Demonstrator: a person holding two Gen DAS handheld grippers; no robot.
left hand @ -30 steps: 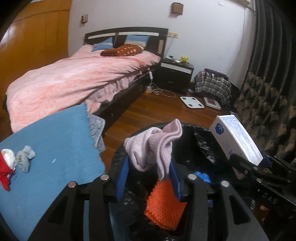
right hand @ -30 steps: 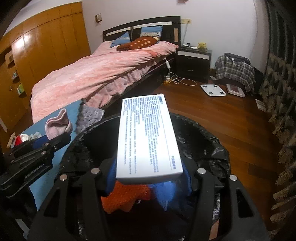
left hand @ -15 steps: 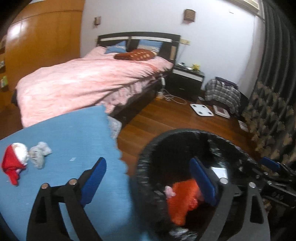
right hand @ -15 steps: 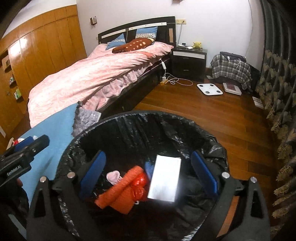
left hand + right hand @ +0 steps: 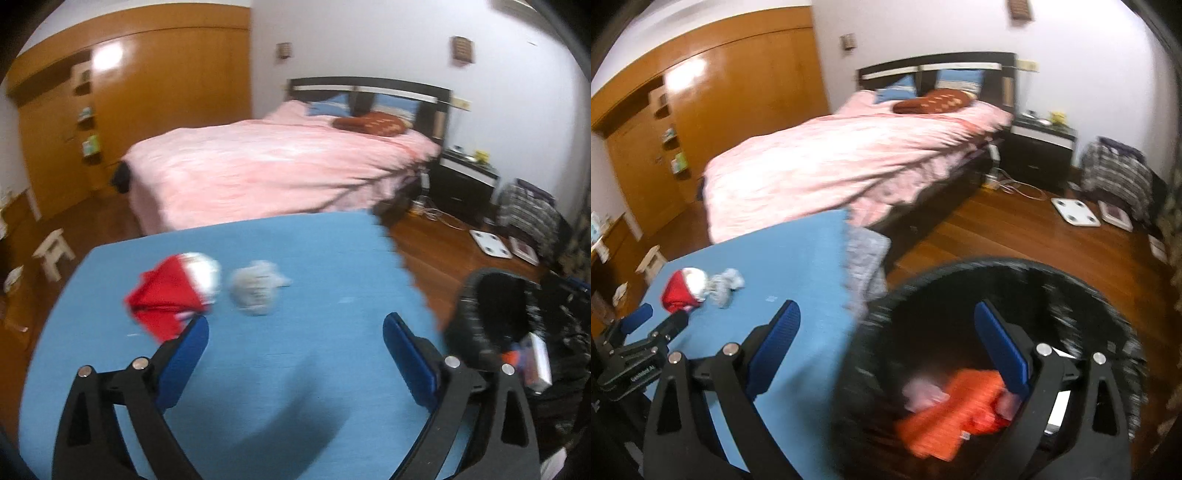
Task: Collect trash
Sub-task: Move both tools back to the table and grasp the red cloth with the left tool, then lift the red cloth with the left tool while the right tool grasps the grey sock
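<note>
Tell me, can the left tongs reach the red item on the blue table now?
Probably yes. The left tongs are open and empty, the red item lies just ahead, and nothing stands between them.

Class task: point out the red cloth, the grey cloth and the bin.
Red cloth [image 5: 166,299], left wrist view, on its red middle.
Grey cloth [image 5: 255,288], left wrist view, on its centre.
Bin [image 5: 1015,269], right wrist view, on its far rim.

Both views were motion-blurred. Bin rim smeared, contents unclear: orange item and pink item had no readable edges. White box at 4 o'clock sat partly behind the liner.
</note>
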